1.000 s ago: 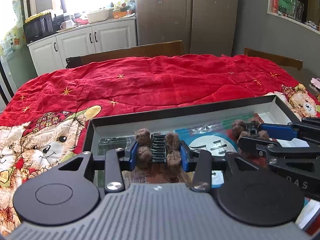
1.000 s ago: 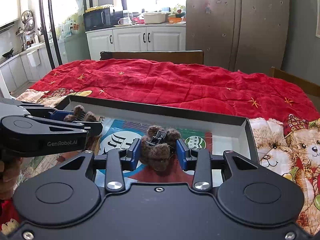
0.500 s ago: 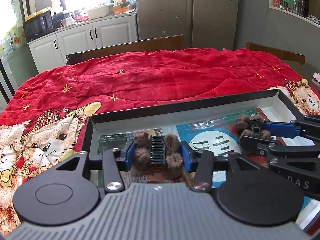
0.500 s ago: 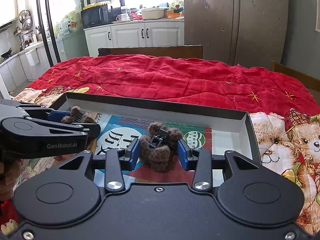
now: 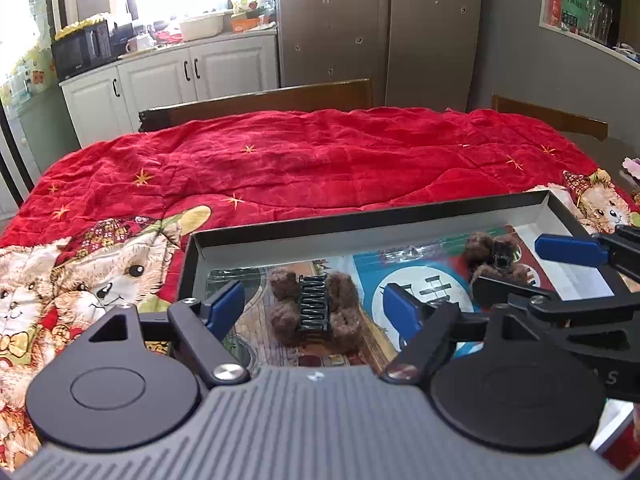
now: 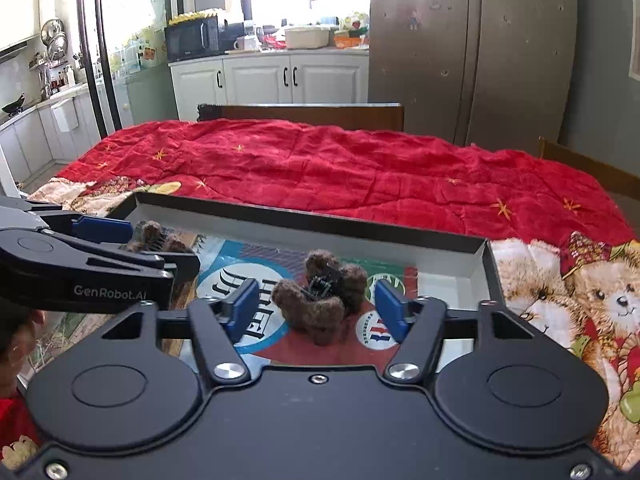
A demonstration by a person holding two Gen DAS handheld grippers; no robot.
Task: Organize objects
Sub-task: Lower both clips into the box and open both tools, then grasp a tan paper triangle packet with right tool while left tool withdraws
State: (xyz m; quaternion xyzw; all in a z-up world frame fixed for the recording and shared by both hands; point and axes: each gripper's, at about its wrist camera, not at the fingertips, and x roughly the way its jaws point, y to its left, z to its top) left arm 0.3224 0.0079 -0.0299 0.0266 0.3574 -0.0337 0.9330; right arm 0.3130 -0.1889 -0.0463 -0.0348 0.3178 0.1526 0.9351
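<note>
A brown fuzzy hair claw clip (image 5: 316,306) with black teeth lies in the black-rimmed tray (image 5: 360,218), between the spread fingers of my open left gripper (image 5: 314,304). A second brown fuzzy claw clip (image 6: 322,300) lies further right in the same tray (image 6: 304,214), between the spread fingers of my open right gripper (image 6: 316,308). Neither gripper touches its clip. The right gripper (image 5: 532,268) and its clip (image 5: 496,254) show at the right of the left wrist view. The left gripper (image 6: 120,248) shows at the left of the right wrist view, partly hiding the first clip (image 6: 154,236).
The tray sits on a table covered by a red quilt (image 5: 300,160) with teddy bear prints (image 6: 580,292). Printed plastic packets (image 5: 408,280) line the tray floor. Wooden chair backs (image 6: 304,114) stand behind the table. Kitchen cabinets (image 6: 272,78) and a refrigerator (image 6: 472,48) are beyond.
Both grippers have opened and let go of their fuzzy clips, which now lie in the tray. Both grippers have dropped slightly toward the tray.
</note>
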